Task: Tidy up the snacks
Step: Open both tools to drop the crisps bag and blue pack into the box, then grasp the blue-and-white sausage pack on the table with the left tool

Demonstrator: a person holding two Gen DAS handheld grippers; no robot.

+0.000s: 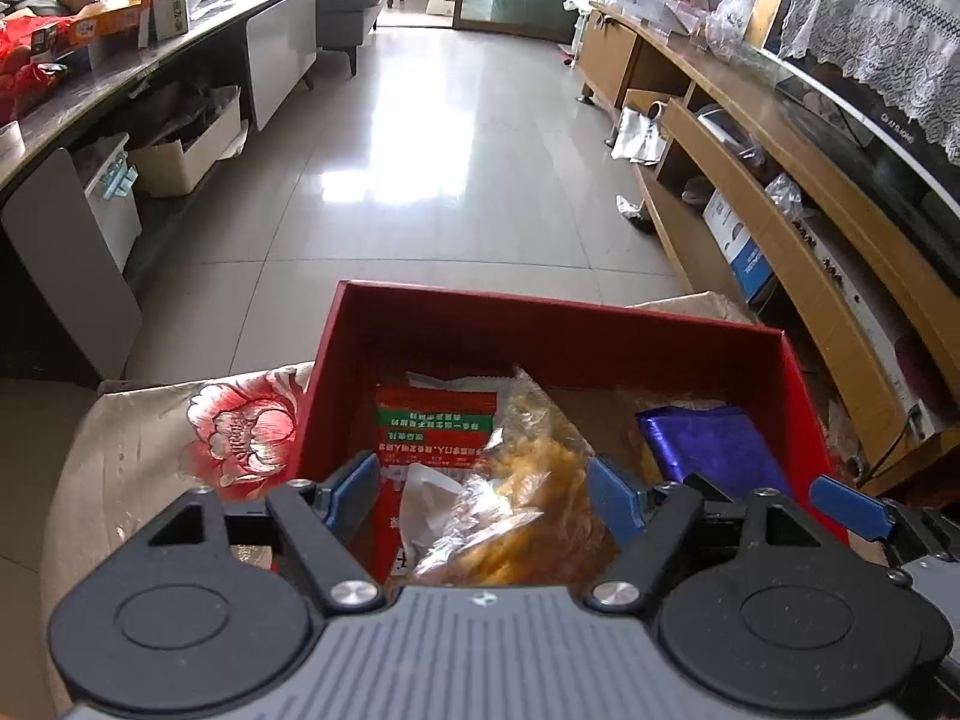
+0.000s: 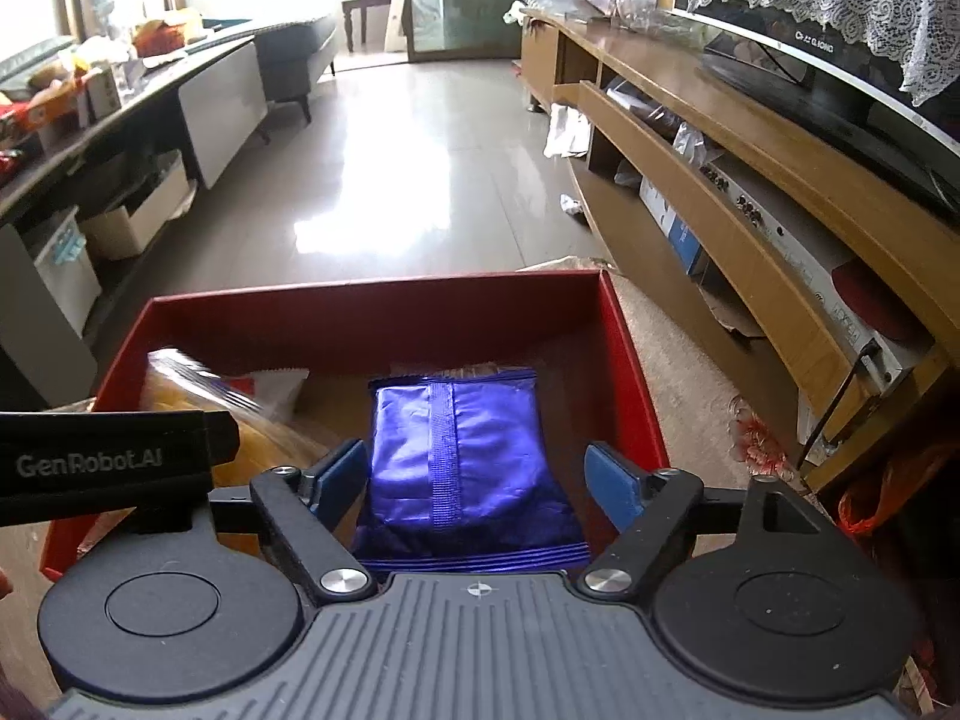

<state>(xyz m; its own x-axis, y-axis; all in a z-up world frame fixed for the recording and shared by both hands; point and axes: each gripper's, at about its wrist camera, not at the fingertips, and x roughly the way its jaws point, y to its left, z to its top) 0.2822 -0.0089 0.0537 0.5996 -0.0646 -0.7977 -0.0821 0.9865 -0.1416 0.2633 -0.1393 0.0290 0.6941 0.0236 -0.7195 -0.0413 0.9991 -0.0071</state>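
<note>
A red box (image 1: 540, 315) stands on a flowered cloth; it also shows in the right wrist view (image 2: 372, 306). Inside lie a red and green packet (image 1: 435, 420), a clear bag of yellow snacks (image 1: 528, 498) and a shiny purple packet (image 1: 714, 444). My left gripper (image 1: 486, 495) is open, its blue pads on either side of the yellow snack bag without closing on it. My right gripper (image 2: 477, 477) is open over the purple packet (image 2: 462, 456), pads apart from it. The yellow bag (image 2: 198, 390) shows at the left of the right wrist view.
The flowered cloth (image 1: 228, 426) covers the surface under the box. A wooden TV cabinet (image 2: 750, 180) with a television runs along the right. A low dark table (image 1: 120, 78) with boxes and packets runs along the left. Tiled floor (image 1: 432, 150) lies ahead.
</note>
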